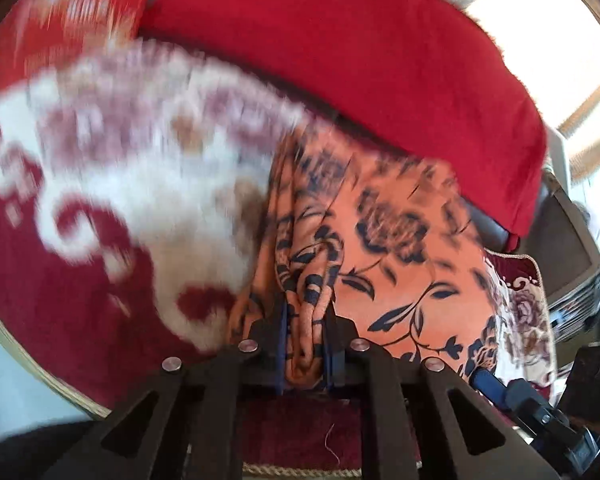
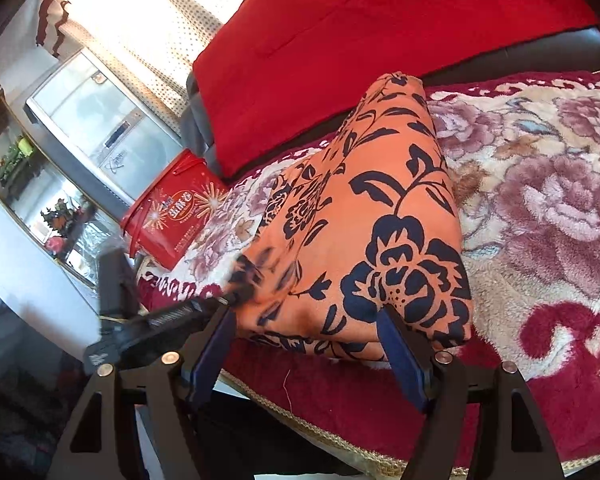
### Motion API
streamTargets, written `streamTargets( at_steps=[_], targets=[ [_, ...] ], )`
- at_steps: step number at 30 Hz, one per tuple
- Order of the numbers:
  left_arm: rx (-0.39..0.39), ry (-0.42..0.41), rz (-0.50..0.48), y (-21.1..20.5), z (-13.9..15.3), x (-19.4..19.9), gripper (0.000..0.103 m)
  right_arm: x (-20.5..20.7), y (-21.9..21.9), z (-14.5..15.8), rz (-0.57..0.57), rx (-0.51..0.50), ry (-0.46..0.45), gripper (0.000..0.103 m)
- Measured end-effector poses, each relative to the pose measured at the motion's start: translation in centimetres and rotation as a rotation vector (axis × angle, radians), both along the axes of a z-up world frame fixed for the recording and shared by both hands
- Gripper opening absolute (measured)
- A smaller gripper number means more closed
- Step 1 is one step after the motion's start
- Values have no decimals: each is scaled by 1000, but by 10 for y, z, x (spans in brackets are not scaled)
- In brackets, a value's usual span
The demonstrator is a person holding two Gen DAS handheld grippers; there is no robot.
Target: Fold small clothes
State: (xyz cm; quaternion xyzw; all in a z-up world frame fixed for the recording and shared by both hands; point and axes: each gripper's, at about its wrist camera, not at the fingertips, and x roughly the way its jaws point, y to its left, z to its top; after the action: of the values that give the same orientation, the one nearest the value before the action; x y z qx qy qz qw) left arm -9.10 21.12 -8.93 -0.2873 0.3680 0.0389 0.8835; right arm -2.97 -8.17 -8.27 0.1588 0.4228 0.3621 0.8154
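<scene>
An orange garment with a dark blue flower print (image 2: 364,240) lies partly folded on a plush flowered blanket (image 2: 540,208). My left gripper (image 1: 305,344) is shut on a bunched edge of the garment (image 1: 400,264), and the cloth hangs between its blue pads. In the right wrist view the left gripper (image 2: 240,292) shows at the garment's left corner, blurred. My right gripper (image 2: 306,344) is open, its blue pads on either side of the garment's near edge, with nothing clamped.
A red cushion (image 2: 372,40) lies behind the garment against a dark sofa back. A red printed box (image 2: 172,216) stands at the blanket's left end. A glass cabinet (image 2: 100,128) and curtained window are beyond. The blanket's braided front edge (image 2: 340,432) runs below the grippers.
</scene>
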Motion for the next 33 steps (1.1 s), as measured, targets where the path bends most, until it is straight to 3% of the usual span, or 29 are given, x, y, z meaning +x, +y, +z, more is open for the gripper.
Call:
streamTargets(
  at_steps=[2,5,14,15,19,22,25,28,31,33],
  targets=[
    [13,37,4,-1,-6,2,14,2,-4,0,1,5,3,76],
    [-91,155,3,7,-38,14,15,6,-6,1,5,21,18,76],
    [-57,152,22,10,-37,8,15,26,-12,31,-14,53,-22,81],
    [-57,155,23,10,-37,7,16,32,-9,28,-6,50,-8,86],
    [-62,160,33,10,-33,7,18,55,-4,-3,-9,32,107,86],
    [3,141,68,7,-18,-1,20,54,-9,-4,-7,60,108,86],
    [81,44,114,3,13,-11,19,53,-9,-5,8,41,101,86],
    [123,-26,61,-8,35,2,23,53,-9,-8,8,41,105,86],
    [141,10,7,-18,30,34,23,53,-7,-7,12,27,106,86],
    [164,105,-20,-22,8,55,24,54,-6,-5,29,17,113,86]
  ],
)
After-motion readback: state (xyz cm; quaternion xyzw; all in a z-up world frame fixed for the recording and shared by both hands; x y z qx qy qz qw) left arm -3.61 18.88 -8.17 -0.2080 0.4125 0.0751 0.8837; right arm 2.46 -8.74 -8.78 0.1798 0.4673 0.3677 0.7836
